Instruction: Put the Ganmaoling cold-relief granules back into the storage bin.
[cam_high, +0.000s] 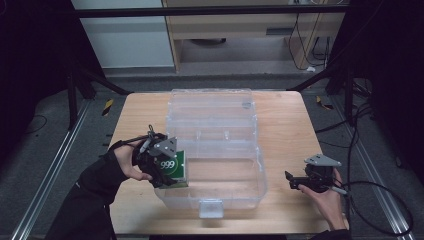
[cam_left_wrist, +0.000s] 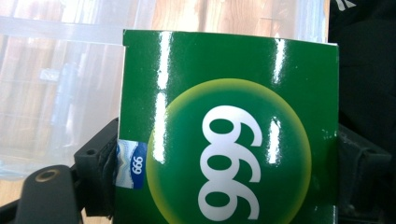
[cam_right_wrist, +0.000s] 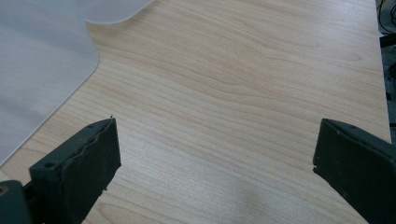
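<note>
While the left gripper (cam_high: 165, 172) has its jaws clamped on either side of it, the green box (cam_high: 175, 169) sits right at the left wall of the clear plastic storage bin (cam_high: 250, 185), near the bin's front left corner. From the high view I can't tell if the box is over the rim or just outside it, so take that with a grain of salt.

The box itself is glossy dark green cardboard with a yellow-edged circle on the face and big white "999" printed in it. In the left gripper view the green box (cam_left_wrist: 229, 126) is turned sideways, with a small blue and white sticker on its edge next to one jaw. Lots of glare stripes on the face.

Around the bin: it's a see-through tub with its hinged lid (cam_high: 210, 107) flipped open behind it, and a latch tab (cam_high: 210, 207) on the front wall. It takes up the middle of the wooden worktop (cam_high: 285, 125).

The right gripper (cam_high: 291, 181) is off to the right of the bin, well apart from it, jaws spread wide with nothing between them. In its own view there's just bare worktop (cam_right_wrist: 243, 93) and a rounded corner of the bin (cam_right_wrist: 42, 56).
</note>
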